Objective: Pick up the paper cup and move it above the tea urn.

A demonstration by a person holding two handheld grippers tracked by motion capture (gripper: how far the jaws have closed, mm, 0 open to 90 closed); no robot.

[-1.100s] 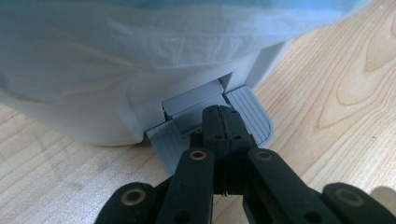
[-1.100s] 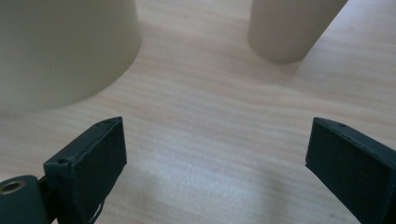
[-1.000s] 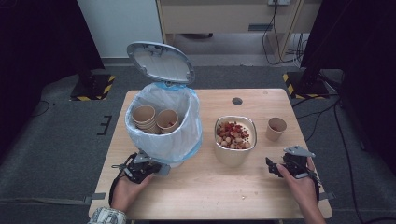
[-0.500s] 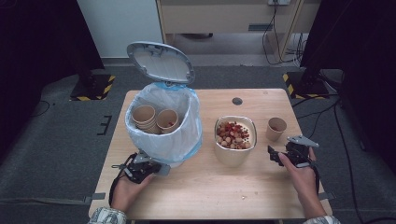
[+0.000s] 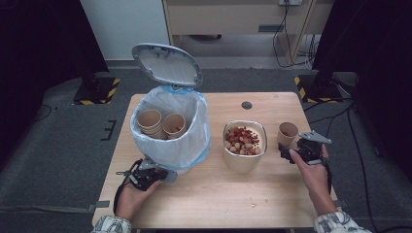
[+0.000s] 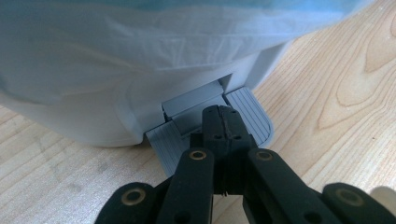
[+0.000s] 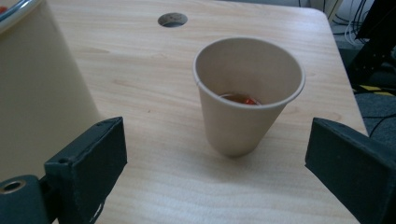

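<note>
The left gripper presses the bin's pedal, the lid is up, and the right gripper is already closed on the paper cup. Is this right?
Not quite: in the right gripper view, the right gripper is open, its jaws wide apart on either side of the paper cup, not touching it. The rest is right.

A lab-like recording room: wooden table [image 5: 214, 194], grey carpet, hazard-striped stand feet [image 5: 97, 92], trailing cables [image 5: 291, 43].

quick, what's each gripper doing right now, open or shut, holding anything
Left gripper: jaws shut, empty, tips on the bin's grey pedal.
Right gripper: jaws open, holding nothing, the paper cup just ahead of them.
</note>
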